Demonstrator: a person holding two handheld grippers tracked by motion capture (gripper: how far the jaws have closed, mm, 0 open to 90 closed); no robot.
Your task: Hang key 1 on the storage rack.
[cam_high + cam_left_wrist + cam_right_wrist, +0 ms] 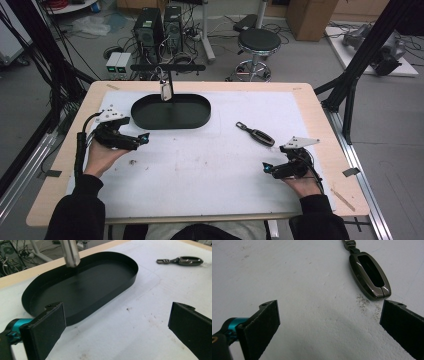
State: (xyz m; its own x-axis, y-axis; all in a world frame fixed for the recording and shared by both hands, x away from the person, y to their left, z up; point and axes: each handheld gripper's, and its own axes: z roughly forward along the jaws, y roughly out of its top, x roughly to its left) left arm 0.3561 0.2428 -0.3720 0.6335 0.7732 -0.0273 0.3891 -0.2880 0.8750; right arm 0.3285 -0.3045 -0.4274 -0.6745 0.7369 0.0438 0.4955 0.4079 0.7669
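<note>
Beside the key fob (370,275), right tongs (329,325) gape (nothing between).

Even, bright overhead light; shadows soft and faint on white table (200,165). High view slightly soft, low detail, edges bowed. Both gripper views: near fingers (47,327) blurred; black tray (82,287) shows dull sheen; hanging metal piece (70,252) defocused.

Both grippers held low, jaws spread wide.
The left gripper (142,138) sits at the frame's left in an upturned left hand (102,155); the right gripper (267,169), lower right, is gripped by the right hand (302,184), dark sleeves entering from the bottom edge.
</note>
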